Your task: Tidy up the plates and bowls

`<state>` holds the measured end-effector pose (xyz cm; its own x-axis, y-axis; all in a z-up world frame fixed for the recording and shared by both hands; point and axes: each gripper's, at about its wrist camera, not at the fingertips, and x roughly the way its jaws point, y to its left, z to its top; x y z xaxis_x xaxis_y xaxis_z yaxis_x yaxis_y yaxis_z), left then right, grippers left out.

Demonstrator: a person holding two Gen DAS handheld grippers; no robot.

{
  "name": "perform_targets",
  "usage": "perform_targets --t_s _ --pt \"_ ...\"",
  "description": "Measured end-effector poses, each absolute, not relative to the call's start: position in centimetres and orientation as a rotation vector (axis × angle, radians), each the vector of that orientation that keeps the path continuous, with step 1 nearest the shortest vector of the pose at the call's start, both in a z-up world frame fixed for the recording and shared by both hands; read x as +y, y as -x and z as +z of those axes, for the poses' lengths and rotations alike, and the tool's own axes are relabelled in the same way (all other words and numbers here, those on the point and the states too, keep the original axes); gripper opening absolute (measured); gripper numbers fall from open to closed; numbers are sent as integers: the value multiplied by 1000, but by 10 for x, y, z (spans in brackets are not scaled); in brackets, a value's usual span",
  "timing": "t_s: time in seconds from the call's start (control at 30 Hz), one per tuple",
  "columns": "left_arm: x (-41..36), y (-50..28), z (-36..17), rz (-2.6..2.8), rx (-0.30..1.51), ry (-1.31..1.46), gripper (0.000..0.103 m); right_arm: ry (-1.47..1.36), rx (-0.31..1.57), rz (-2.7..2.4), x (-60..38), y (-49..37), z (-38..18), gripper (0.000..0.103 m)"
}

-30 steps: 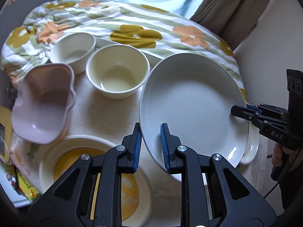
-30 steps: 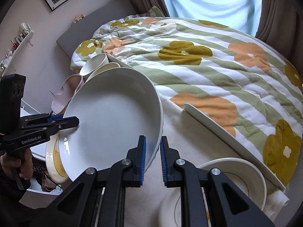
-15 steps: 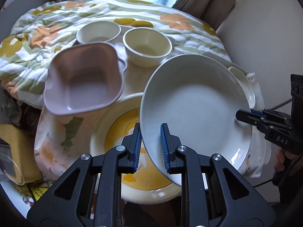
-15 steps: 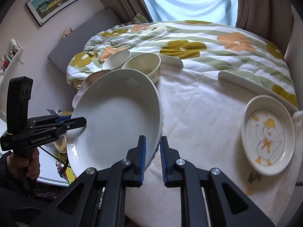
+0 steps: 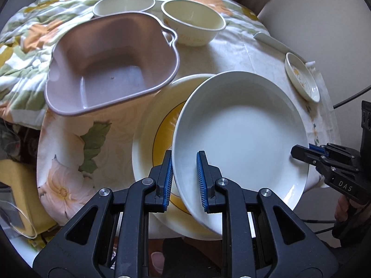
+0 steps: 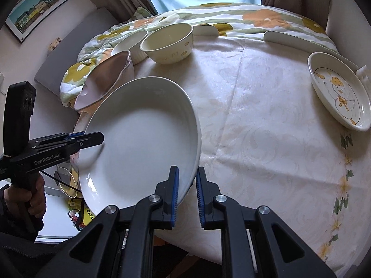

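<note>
A large white plate (image 5: 238, 134) is held by both grippers, one on each side of its rim. My left gripper (image 5: 184, 180) is shut on its near rim; my right gripper (image 6: 186, 194) is shut on the opposite rim. The plate also shows in the right wrist view (image 6: 139, 139). It hangs tilted just above a yellow-ringed plate (image 5: 150, 136) on the table. A pink square bowl (image 5: 111, 69) sits behind, overlapping that plate's rim. A cream bowl (image 5: 193, 25) and a white ramekin (image 5: 123, 4) stand further back.
A small duck-print dish (image 6: 338, 90) sits at the table's far right edge. The floral tablecloth (image 6: 266, 127) covers the table; a flowered quilt (image 6: 231, 16) lies behind. A yellow bag (image 5: 16, 185) hangs below the left table edge.
Both grippers have carried the white plate toward the near left of the table, over the yellow-ringed plate, and lowered it. The pink bowl now looms closer in the left wrist view.
</note>
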<state>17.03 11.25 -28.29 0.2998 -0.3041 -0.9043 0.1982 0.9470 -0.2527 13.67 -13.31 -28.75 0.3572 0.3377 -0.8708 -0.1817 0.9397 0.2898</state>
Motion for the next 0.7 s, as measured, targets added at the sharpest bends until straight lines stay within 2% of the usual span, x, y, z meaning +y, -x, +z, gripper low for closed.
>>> perform_targets --t_s 0.47,0.7 --pt "100 -178 -306 -309 1259 61 17 -122 1188 310 -125 -145 -291 14" --pt "87 -179 -302 -262 1235 -62 18 -93 1198 326 -122 -150 -294 14"
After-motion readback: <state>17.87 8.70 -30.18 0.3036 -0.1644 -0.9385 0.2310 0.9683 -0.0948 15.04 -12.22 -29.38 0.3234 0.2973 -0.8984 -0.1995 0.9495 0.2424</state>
